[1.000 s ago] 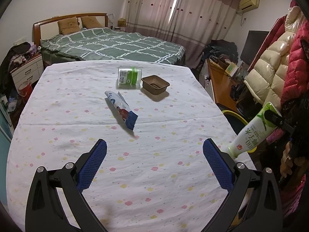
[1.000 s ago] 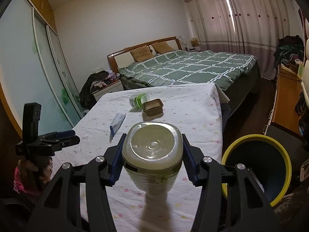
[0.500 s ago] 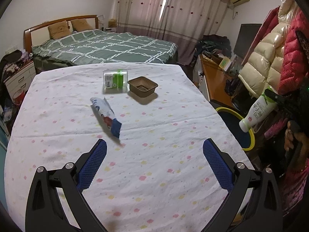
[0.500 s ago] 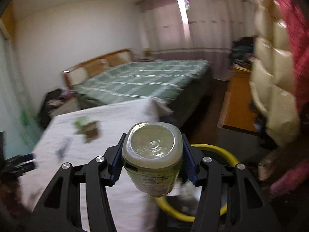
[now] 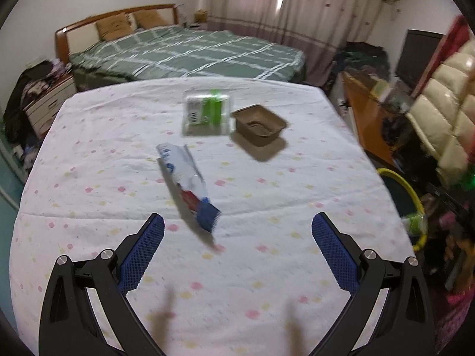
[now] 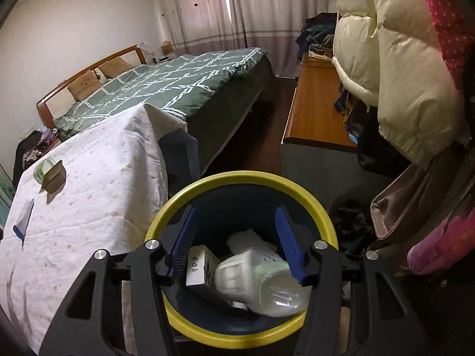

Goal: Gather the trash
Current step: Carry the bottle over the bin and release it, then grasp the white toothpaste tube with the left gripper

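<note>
Bin [image 6: 311, 191]: bottle [image 6: 261, 279] and box [image 6: 200, 264] lie inside; R gripper [image 6: 237, 237] above it, jaws wide, empty — drop step looks done. Counter [image 5: 297, 195]: wrapper [image 5: 187, 181], jar [image 5: 207, 112], tray [image 5: 258, 124] left; L gripper [image 5: 237, 243] over near edge, jaws wide, empty. Next, prob.: close on wrapper, nearest L.

Green checked bed [image 5: 184, 50], curtains [image 6: 219, 9], puffy cream jacket [image 6: 397, 68], wooden desk [image 6: 317, 109].

Left gripper [image 5: 237, 234] hovers over the table [image 5: 297, 207], jaws wide apart — nothing between them. Just ahead lies a tube [image 5: 187, 178]; beyond it a jar [image 5: 207, 112] on its side, just beside a brown tray [image 5: 258, 123].
</note>
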Demonstrator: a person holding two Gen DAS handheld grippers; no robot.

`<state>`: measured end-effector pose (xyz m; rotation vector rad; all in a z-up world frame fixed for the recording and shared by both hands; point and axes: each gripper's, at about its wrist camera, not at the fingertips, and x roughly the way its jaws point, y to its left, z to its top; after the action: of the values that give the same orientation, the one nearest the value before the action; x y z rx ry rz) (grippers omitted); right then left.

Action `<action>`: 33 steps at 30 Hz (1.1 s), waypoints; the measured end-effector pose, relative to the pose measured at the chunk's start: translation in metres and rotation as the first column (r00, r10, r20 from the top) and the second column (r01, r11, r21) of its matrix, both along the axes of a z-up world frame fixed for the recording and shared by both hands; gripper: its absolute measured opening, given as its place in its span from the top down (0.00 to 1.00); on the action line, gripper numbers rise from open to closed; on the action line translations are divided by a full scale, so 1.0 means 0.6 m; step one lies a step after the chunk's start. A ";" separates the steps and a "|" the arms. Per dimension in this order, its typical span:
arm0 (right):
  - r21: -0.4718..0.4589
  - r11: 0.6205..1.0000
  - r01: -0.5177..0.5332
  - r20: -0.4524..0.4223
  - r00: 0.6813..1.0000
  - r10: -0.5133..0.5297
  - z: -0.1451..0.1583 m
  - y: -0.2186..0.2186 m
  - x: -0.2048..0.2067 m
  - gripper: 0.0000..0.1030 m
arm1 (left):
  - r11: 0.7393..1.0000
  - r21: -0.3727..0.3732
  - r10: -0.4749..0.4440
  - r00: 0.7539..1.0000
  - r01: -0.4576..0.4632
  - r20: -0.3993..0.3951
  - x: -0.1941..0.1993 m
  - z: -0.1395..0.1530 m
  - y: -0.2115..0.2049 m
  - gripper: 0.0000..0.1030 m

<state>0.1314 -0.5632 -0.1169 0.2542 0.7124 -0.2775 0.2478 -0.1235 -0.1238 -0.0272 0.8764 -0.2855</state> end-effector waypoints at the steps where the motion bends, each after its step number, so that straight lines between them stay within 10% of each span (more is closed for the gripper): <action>1: -0.001 1.000 -0.002 0.000 1.000 0.002 -0.001 -0.001 0.001 0.49 | 1.000 0.007 0.020 1.000 -0.019 -0.012 0.013 -0.006 0.003 0.05; 13: 0.023 1.000 -0.017 -0.029 0.999 0.018 -0.013 0.004 0.008 0.49 | 0.985 0.108 0.145 0.982 -0.133 -0.118 0.135 -0.066 0.012 0.06; 25: 0.061 0.998 -0.029 -0.034 0.999 0.031 -0.017 0.004 0.006 0.49 | 0.985 0.124 0.135 0.979 -0.117 -0.149 0.152 -0.088 0.010 0.28; 33: 0.075 0.997 -0.034 -0.033 0.999 0.036 -0.017 0.009 0.003 0.49 | 0.991 0.098 0.108 0.985 -0.095 -0.137 0.144 -0.078 0.023 0.60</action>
<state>0.1331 -0.5579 -0.1269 0.3080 0.7613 -0.2225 0.3339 -0.1099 -0.1707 -0.0078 1.0258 -0.1489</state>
